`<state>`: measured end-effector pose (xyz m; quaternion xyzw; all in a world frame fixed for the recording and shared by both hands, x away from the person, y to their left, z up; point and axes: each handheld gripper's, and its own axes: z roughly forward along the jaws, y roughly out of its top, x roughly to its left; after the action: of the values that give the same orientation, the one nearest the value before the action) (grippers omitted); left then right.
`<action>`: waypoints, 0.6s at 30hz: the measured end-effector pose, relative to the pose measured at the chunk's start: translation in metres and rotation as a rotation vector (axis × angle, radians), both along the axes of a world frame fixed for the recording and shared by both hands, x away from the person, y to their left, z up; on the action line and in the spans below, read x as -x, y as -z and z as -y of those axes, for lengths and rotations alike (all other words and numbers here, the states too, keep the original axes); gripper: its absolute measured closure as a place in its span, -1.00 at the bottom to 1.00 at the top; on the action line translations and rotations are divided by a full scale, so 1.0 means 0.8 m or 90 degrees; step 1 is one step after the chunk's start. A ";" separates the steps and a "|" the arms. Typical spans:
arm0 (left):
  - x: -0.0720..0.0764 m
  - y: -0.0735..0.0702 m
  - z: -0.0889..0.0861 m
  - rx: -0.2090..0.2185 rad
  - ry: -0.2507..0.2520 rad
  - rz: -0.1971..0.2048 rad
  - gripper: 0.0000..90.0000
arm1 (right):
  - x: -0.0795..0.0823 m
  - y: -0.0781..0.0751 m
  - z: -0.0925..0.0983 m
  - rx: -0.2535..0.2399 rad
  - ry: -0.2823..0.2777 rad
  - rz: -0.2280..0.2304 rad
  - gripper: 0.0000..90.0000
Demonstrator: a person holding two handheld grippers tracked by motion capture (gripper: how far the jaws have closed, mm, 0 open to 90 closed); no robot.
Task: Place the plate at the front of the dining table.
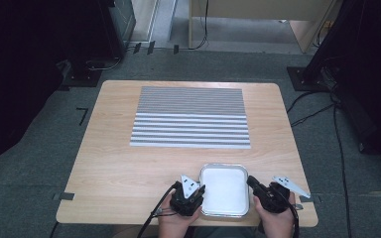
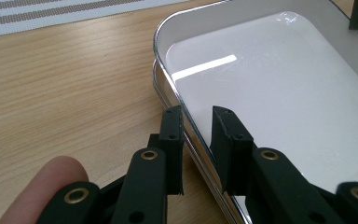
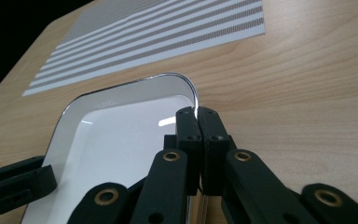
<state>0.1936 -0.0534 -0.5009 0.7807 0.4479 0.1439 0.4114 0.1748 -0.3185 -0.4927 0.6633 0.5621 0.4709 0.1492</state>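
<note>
One white tray (image 1: 224,191) with a shiny metal rim lies at the near edge of the desk (image 1: 114,163), its long axis running from the person toward the far side – no writing or label can be read on it. Two grippers flank it. The left gripper (image 2: 197,122) straddles the tray's left rim, its fingers (image 2: 171,140) one on each side and a gap showing, not yet pressing. The right gripper (image 3: 196,116) is clenched on the right rim. Beyond the tray lies one striped mat (image 1: 191,117) – grey and white bands
</note>
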 end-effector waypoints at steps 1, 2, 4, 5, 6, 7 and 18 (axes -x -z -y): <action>-0.001 -0.001 -0.001 0.005 0.000 -0.003 0.69 | 0.000 -0.001 0.000 -0.002 -0.002 0.007 0.99; -0.001 -0.001 -0.002 0.012 -0.001 -0.007 0.70 | 0.001 -0.002 0.000 -0.004 -0.002 0.012 0.99; -0.004 -0.002 -0.004 0.028 -0.005 -0.015 0.73 | 0.003 -0.004 -0.001 -0.003 -0.002 0.026 0.99; -0.005 -0.003 -0.005 0.035 -0.006 -0.020 0.75 | 0.003 -0.005 -0.001 -0.002 -0.001 0.028 0.99; -0.006 -0.003 -0.006 0.040 -0.007 -0.024 0.75 | 0.002 -0.004 -0.002 0.000 -0.002 0.027 0.99; -0.007 -0.004 -0.007 0.046 -0.007 -0.027 0.76 | 0.002 -0.004 -0.001 0.001 -0.002 0.025 0.99; -0.013 -0.013 -0.015 0.109 -0.033 -0.052 0.89 | 0.007 -0.012 -0.005 -0.009 0.004 0.066 0.99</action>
<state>0.2039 -0.0412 -0.4908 0.7360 0.4950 0.0840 0.4541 0.1695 -0.3146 -0.4833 0.6408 0.5481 0.5083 0.1747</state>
